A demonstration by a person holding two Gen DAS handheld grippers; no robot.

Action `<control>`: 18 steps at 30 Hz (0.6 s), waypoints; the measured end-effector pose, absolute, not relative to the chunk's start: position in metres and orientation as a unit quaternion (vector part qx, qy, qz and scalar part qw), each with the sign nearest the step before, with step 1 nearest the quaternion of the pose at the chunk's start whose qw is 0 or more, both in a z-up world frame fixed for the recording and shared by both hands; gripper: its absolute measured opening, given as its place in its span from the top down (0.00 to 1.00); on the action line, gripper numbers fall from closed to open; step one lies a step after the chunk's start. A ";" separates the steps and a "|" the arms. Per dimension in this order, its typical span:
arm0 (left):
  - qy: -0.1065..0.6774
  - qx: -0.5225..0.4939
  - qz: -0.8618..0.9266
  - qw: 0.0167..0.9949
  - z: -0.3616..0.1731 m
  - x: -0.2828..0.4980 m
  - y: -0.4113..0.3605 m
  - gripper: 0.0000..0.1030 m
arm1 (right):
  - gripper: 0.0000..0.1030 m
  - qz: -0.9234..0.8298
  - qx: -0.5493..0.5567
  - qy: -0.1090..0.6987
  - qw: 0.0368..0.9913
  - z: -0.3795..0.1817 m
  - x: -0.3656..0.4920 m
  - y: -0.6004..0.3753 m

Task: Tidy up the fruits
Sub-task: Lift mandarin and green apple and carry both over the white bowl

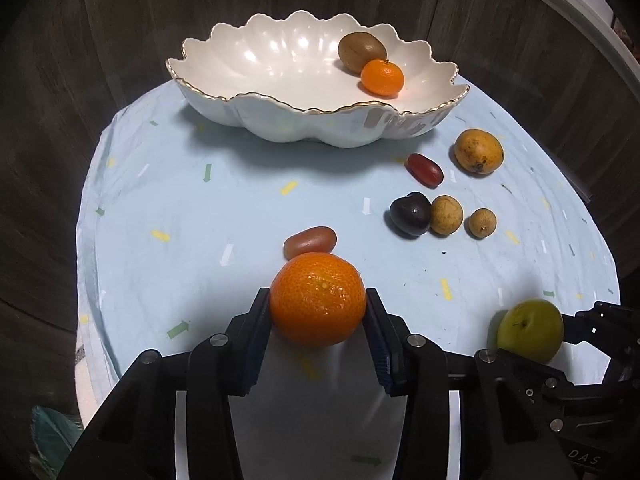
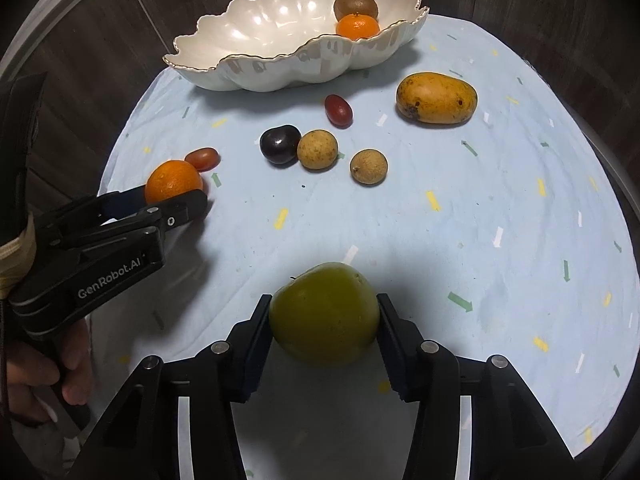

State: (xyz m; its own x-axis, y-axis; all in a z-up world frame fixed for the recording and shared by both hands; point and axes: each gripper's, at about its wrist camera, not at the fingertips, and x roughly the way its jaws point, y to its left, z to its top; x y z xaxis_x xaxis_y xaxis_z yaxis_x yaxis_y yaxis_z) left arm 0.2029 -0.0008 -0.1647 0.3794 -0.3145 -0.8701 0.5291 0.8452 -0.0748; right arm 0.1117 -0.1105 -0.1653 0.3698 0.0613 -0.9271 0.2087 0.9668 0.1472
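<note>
My left gripper is shut on an orange mandarin low over the light blue cloth; it also shows in the right wrist view. My right gripper is shut on a green apple, which shows at the lower right of the left wrist view. A white scalloped bowl at the far side holds a kiwi and a small mandarin. Loose on the cloth lie a mango, a dark plum, two longans and two red oblong fruits.
The cloth covers a round table with dark wood behind it. A red oblong fruit lies just beyond the held mandarin. The person's hand holds the left gripper's handle.
</note>
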 end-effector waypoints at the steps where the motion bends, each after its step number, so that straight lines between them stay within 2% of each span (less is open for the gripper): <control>1: 0.495 0.108 -0.256 0.823 -0.165 0.203 0.000 0.58 | 0.51 -0.044 0.122 0.560 0.819 -0.165 0.112 -0.111; 18: 0.476 0.094 -0.233 0.843 -0.135 0.181 0.008 0.59 | 0.52 -0.042 0.137 0.539 0.830 -0.151 0.106 -0.125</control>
State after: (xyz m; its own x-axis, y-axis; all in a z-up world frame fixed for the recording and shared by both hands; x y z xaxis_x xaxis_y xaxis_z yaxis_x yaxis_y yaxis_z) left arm 0.1806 0.0078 -0.1352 0.4389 -0.3035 -0.8457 0.4825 0.8736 -0.0631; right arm 0.1062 -0.1251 -0.1509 0.4156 0.0788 -0.9061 0.2169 0.9589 0.1829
